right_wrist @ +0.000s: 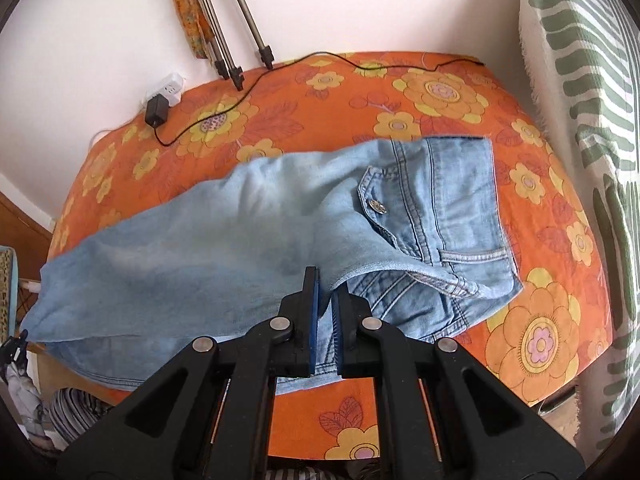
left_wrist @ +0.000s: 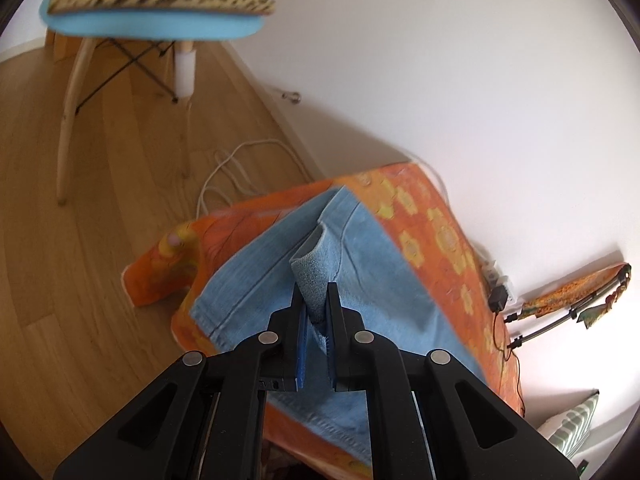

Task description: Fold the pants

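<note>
While both tongs are clamped on denim, the pants (right_wrist: 256, 216) lie spread over a table draped in an orange flowered cloth (right_wrist: 440, 92). Left tongs (left_wrist: 316, 292) pinch a raised fold of the pale blue fabric between their blue pads, the fold standing up just ahead of the tips, with a leg running away beyond it toward the table's far edge. Right tongs (right_wrist: 326, 280) grip a fabric edge that crosses over the waist part; just right of and beyond those tips sits the pocket (right_wrist: 400, 208) with its metal button (right_wrist: 377, 206), and to the left a leg stretches out past the table's edge. Well beyond the right tongs, a black adapter (right_wrist: 156, 110) and its cable (right_wrist: 248, 88) rest on the cloth near tripod legs (right_wrist: 240, 52). Far ahead of the left tongs stands a blue chair (left_wrist: 152, 28) on the wood floor (left_wrist: 80, 240).
</note>
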Tool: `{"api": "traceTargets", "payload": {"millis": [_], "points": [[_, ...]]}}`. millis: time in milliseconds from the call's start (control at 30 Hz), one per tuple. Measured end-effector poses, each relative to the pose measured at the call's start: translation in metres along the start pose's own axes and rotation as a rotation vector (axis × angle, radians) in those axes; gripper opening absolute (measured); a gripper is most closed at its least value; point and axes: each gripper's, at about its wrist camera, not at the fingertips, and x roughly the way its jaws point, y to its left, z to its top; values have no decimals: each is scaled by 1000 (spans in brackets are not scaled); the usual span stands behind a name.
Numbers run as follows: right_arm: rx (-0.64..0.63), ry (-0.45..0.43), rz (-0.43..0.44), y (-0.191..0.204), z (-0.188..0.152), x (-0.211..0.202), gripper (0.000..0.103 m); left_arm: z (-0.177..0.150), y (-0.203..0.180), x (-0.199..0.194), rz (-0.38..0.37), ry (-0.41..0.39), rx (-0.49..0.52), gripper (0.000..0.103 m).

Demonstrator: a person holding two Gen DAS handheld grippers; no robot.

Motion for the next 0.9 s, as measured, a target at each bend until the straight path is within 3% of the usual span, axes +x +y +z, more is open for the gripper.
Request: {"api": "traceTargets", "payload": {"millis": [167,367,500,733,900], "points": [[-43,-11,-18,4,-7,-14,6,-3,-1,-19,-2,-28,46,6],[-70,132,-37,0,-36,27,6,-27,37,5,52,41,-14,6],[-176,224,-46,16,-48,38,7,-37,51,15,60,52,-38,6],[-348,200,18,72,-46,6,22,-45,55,20,56,51,-23,6],[-477,149,116,146,-28,2,22,-45,55,16,54,51,2,6]]}}
